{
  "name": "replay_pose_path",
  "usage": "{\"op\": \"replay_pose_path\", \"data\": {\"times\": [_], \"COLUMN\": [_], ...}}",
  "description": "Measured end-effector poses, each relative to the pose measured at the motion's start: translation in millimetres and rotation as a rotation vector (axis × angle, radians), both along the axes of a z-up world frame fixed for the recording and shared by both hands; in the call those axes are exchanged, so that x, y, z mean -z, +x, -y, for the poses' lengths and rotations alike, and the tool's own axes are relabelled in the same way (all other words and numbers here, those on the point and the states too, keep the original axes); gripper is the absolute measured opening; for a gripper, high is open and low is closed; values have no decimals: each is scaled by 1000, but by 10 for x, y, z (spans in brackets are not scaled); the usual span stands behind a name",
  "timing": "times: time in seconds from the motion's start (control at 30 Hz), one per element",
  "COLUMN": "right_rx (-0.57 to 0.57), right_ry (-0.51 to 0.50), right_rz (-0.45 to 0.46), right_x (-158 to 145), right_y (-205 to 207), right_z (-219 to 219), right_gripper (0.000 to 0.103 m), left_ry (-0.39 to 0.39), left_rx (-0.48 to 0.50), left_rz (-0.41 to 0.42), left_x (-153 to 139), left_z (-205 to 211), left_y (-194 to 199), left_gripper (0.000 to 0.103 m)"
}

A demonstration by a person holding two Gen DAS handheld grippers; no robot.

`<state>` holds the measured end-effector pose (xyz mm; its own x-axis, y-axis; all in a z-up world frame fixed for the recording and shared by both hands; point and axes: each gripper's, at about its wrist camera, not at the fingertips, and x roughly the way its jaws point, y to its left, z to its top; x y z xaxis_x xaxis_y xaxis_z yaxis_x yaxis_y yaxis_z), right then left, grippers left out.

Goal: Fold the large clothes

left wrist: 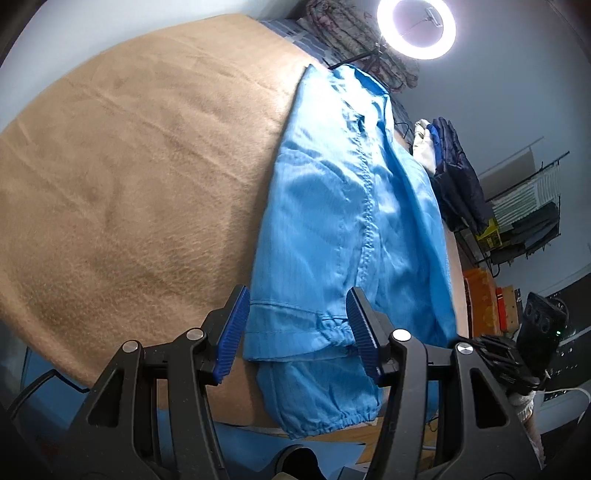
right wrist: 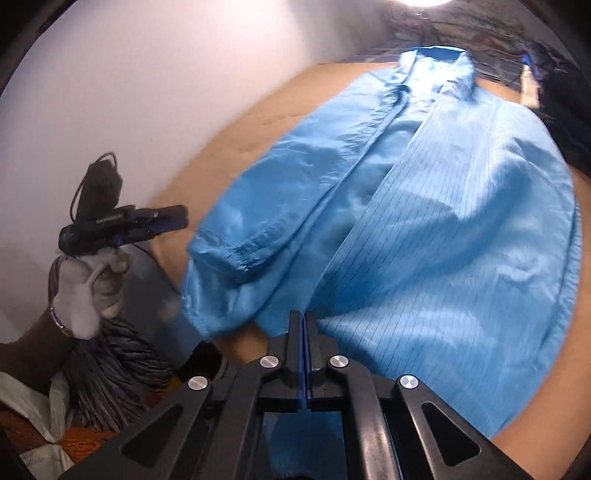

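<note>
Blue pinstriped coat (right wrist: 443, 221) spread flat, sleeve folded in

Wide bare stretch of tan counter (left wrist: 122, 177) lies open left of the blue garment (left wrist: 343, 221), nothing on it. On the far side it's crowded: dark jackets (left wrist: 458, 177) hang just beside the garment, ring light (left wrist: 415, 27) and patterned bedding (left wrist: 351, 33) behind its collar.

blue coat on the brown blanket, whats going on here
A person with a handheld gripper in each hand is folding a light blue coat spread on a tan blanket. One side and its sleeve are already folded in over the middle. The left gripper hovers over the coat's hem with its jaws open, gripping nothing. The right gripper sits at the coat's near edge with its jaws shut; whether cloth is pinched there I cannot tell.
</note>
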<state>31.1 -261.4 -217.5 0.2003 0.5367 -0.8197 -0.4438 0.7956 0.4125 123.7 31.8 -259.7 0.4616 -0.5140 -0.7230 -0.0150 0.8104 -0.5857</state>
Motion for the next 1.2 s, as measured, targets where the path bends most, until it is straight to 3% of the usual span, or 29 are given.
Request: {"op": "replay_pose_path", "data": {"times": [0.07,0.1,0.23,0.37,0.47,0.67,0.7,0.77,0.8,0.83,0.87,0.9,1.07,1.13,1.2], "right_rx": [28,49,180,362,482,597,607,620,620,619,613,610,655,650,613], "right_ry": [-91,-86,77,155,198,230,235,240,251,267,278,270,96,171,230], "right_rz": [16,4,-11,-16,-74,-152,-158,-167,-169,-169,-166,-160,-94,-117,-141], "right_x": [74,100,25,22,208,613,668,778,819,855,859,871,844,861,836], "right_y": [54,109,210,283,407,639,666,744,785,825,838,871,980,1009,989], "right_z": [-12,16,519,1136,1568,1971,1994,2051,2061,2062,2063,2052,2141,2236,2248], "right_gripper": [28,39,40,43,43,43,43,40,35,18,8,0,0,0,7], "left_ry": [-13,-22,-23,-58,-81,-59,-58,-36,-24,-14,-5,10,55,76,99], "left_rx": [23,37,144,297,397,455,455,458,462,466,470,472,476,486,516], "left_rz": [6,11,40,40,-2,-79,-86,-93,-98,-102,-104,-106,-77,-52,-19], "left_x": [-48,-77,-226,-296,-226,53,86,156,196,232,254,293,368,330,250], "left_z": [99,150,565,1163,1599,2053,2079,2133,2161,2188,2208,2227,2373,2404,2415], "left_y": [-17,-29,-91,-168,-219,-203,-196,-176,-174,-177,-186,-178,-144,-182,-269], "left_gripper": [56,56,56,56,56,55,53,37,34,26,16,13,12,12,12]}}
